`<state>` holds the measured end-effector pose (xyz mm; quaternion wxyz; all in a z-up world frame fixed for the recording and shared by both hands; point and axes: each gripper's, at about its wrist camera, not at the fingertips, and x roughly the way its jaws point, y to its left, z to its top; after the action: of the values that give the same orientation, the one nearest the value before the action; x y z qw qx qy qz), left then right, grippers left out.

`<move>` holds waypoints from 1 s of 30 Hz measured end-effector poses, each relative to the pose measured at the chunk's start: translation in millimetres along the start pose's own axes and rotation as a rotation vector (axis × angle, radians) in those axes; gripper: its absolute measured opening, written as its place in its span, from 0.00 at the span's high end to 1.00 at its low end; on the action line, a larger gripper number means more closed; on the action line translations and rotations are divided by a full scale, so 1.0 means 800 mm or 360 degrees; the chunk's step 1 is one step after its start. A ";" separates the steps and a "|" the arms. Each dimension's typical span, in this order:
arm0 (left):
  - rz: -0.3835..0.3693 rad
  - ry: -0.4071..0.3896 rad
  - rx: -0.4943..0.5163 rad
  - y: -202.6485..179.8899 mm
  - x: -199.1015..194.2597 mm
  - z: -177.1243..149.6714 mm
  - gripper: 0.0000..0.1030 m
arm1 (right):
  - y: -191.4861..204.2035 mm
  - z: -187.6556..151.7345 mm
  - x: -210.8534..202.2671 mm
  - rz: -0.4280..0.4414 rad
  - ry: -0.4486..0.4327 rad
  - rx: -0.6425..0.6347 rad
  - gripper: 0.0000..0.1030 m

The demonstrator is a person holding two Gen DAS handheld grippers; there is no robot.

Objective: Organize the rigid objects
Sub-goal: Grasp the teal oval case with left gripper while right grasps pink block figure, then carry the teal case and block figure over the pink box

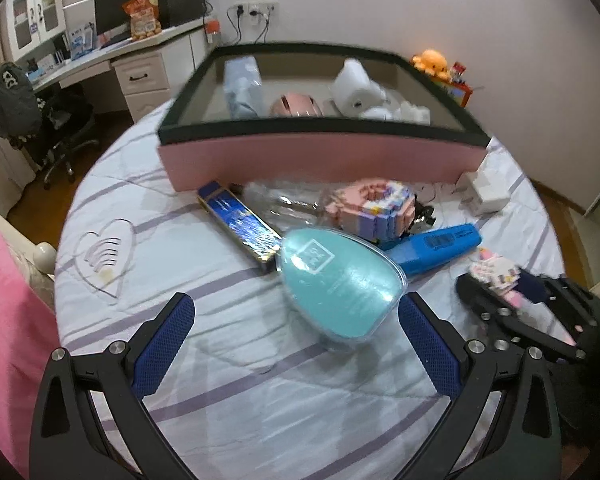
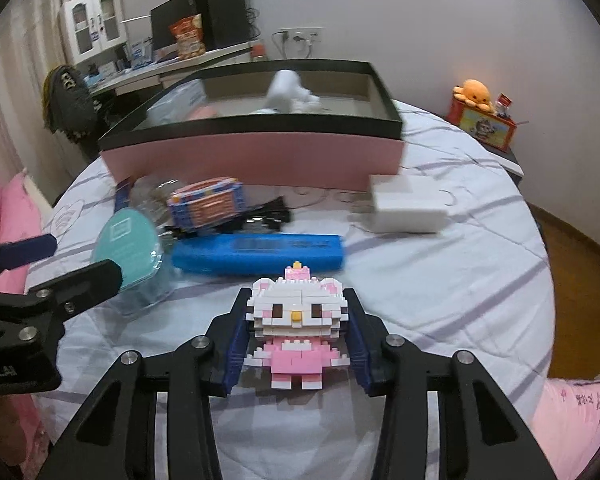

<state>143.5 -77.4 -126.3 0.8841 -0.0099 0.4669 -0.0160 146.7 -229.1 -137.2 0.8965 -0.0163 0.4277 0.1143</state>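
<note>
While several things already lie in the pink box point(image 1: 320, 156), the job looks partly done. Spread wide, the left claw point(image 1: 296, 320) holds nothing, with a teal egg-shaped case point(image 1: 340, 284) just ahead between its fingers. Beyond it lie a block house point(image 1: 376, 208) and blue case point(image 1: 436, 246) (still unsorted). The right claw point(image 2: 296, 320) grips the brick cat figure point(image 2: 296, 320) above the bed point(image 2: 440, 280).

A plain white wall point(image 1: 380, 8) fills the top of the frame, with a power strip point(image 1: 256, 8) at upper centre. At upper left stand a white desk point(image 1: 140, 60), a dark monitor point(image 1: 120, 4) and a glass-door cabinet point(image 1: 32, 20). Wooden floor point(image 2: 576, 280) shows at right.
</note>
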 end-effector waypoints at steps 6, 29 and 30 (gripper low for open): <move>-0.0039 0.0022 -0.0061 -0.002 0.031 -0.001 0.03 | -0.016 0.002 0.000 -0.0019 0.0001 0.0046 0.57; -0.0222 -0.0118 -0.0107 0.060 -0.029 -0.008 0.32 | 0.015 0.030 -0.041 0.0088 -0.0078 0.0021 0.57; -0.0222 -0.0138 -0.0105 0.063 -0.035 -0.004 0.32 | 0.017 0.033 -0.045 0.0100 -0.0087 0.0019 0.57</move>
<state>125.6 -25.8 -106.7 0.8993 -0.0722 0.4268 -0.0618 142.3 -219.0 -91.8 0.9039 0.0057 0.4040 0.1403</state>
